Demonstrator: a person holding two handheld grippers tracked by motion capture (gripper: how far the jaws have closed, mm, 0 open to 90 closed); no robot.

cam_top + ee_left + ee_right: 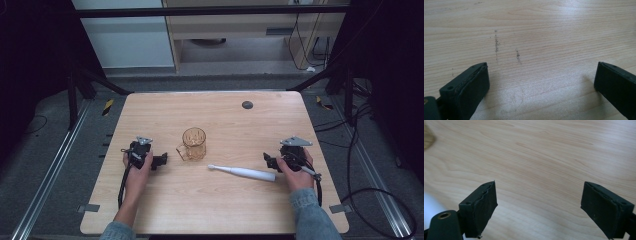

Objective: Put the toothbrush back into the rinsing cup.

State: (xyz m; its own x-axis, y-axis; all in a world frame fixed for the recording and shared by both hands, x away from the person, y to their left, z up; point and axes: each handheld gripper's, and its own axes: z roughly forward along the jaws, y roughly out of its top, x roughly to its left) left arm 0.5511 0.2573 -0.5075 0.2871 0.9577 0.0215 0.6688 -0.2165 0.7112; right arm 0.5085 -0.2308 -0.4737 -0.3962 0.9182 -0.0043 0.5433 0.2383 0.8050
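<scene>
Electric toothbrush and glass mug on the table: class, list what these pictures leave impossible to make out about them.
- Electric toothbrush, high view: its handle end runs up to the right gripper; contact cannot be told, too small.
- Its bristles: too small to make out.
- Glass mug, high view: whether anything is inside, too small and see-through.
- Right gripper view: a blurred brown patch cut by the left edge, unidentifiable.

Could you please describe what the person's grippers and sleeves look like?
Both the left gripper and right gripper are black, each with two blocky, flat-padded jaws, a grey three-cornered plate on top and a trailing black cable. The sleeves are grey-blue knit.
</scene>
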